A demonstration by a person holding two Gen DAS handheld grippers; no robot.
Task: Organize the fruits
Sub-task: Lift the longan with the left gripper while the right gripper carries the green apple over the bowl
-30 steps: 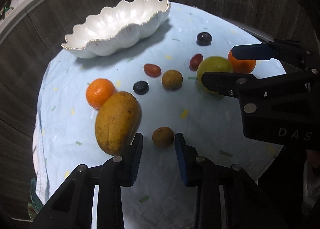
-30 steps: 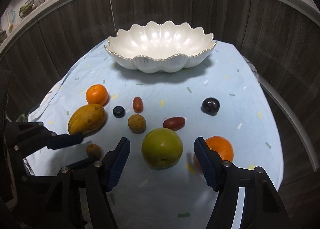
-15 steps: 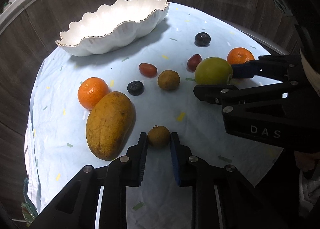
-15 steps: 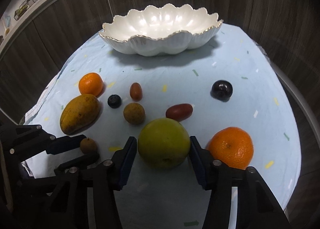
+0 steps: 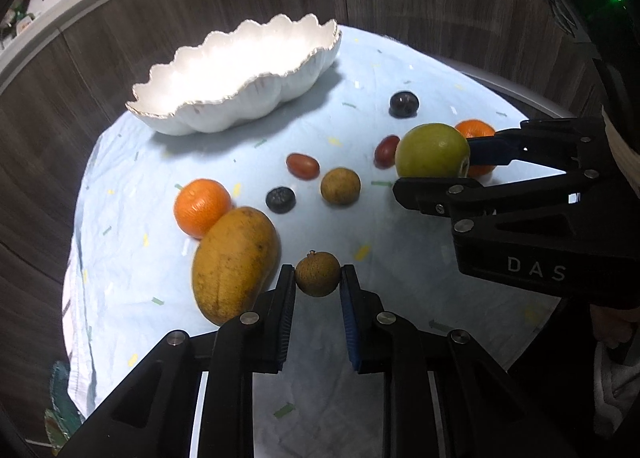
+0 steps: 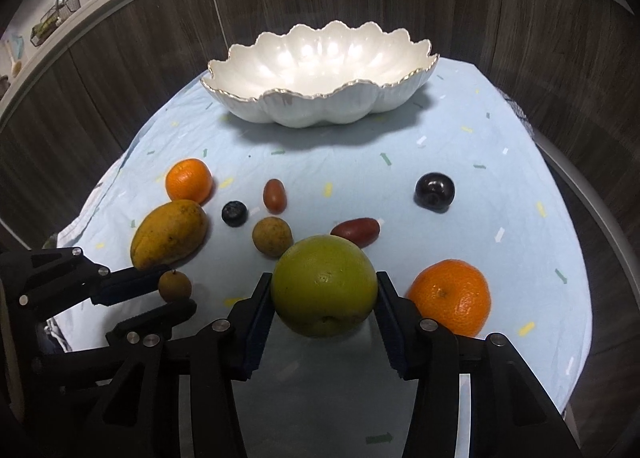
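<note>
My left gripper [image 5: 317, 278] is shut on a small brown longan [image 5: 317, 274], also seen in the right wrist view [image 6: 175, 286], held just above the cloth beside the yellow mango [image 5: 234, 262]. My right gripper [image 6: 324, 290] is shut on a large green round fruit [image 6: 325, 290], also in the left wrist view [image 5: 433, 150], lifted slightly. The white scalloped bowl [image 6: 320, 109] stands empty at the far side of the table [image 5: 224, 113].
On the light blue cloth [image 6: 400, 161] lie two oranges [image 6: 189, 180] [image 6: 450, 298], a second longan [image 6: 272, 236], a blueberry [image 6: 234, 213], a dark plum [image 6: 434, 190] and two reddish oval fruits [image 6: 275, 195] [image 6: 356, 232]. Dark wood panels surround the table.
Both grippers closed from open onto their fruits: left on the longan, right on the green fruit. Both fruits now sit slightly raised off the cloth.
</note>
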